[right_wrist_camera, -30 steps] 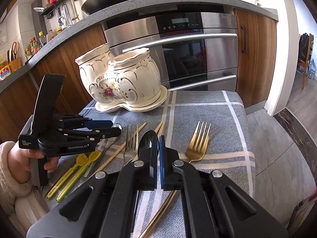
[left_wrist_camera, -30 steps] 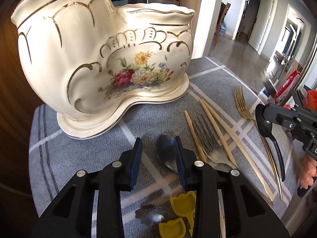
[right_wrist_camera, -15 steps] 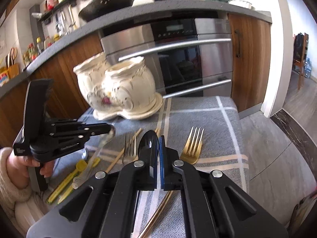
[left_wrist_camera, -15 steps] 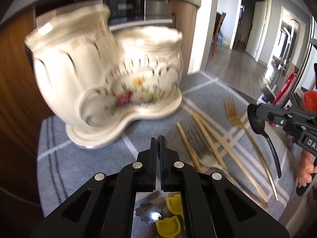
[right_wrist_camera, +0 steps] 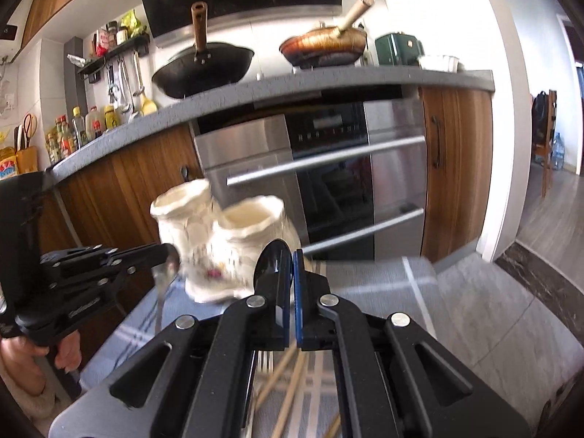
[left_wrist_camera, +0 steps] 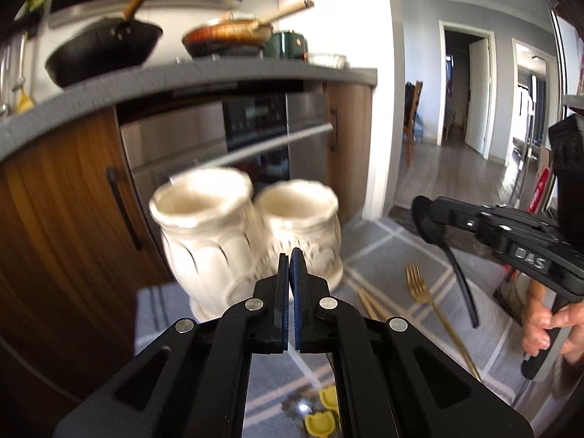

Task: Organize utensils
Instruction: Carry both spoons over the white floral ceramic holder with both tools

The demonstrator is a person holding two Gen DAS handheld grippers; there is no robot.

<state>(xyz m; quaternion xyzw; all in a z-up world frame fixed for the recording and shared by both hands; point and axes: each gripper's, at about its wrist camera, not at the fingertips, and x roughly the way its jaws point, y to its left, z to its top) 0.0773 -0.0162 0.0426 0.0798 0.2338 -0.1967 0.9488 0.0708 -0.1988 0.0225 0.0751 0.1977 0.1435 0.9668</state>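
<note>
A: What does the left gripper (left_wrist_camera: 289,255) hold, low in the centre of its own view?
B: A silver spoon (right_wrist_camera: 162,273); the right wrist view shows it clamped at the bowl, handle hanging down at the left.
A: And the right gripper (right_wrist_camera: 292,255)?
B: Closed on a black spoon (left_wrist_camera: 443,248), its handle drooping at the right of the left view.
A: Below them?
B: On the grey checked cloth (left_wrist_camera: 368,255) over the desk lie a gold fork (left_wrist_camera: 419,284) and wooden chopsticks (right_wrist_camera: 288,376).
A: Farther off?
B: The cream double-pot ceramic holder (left_wrist_camera: 219,241), mid-frame before the oven (right_wrist_camera: 328,168).
</note>
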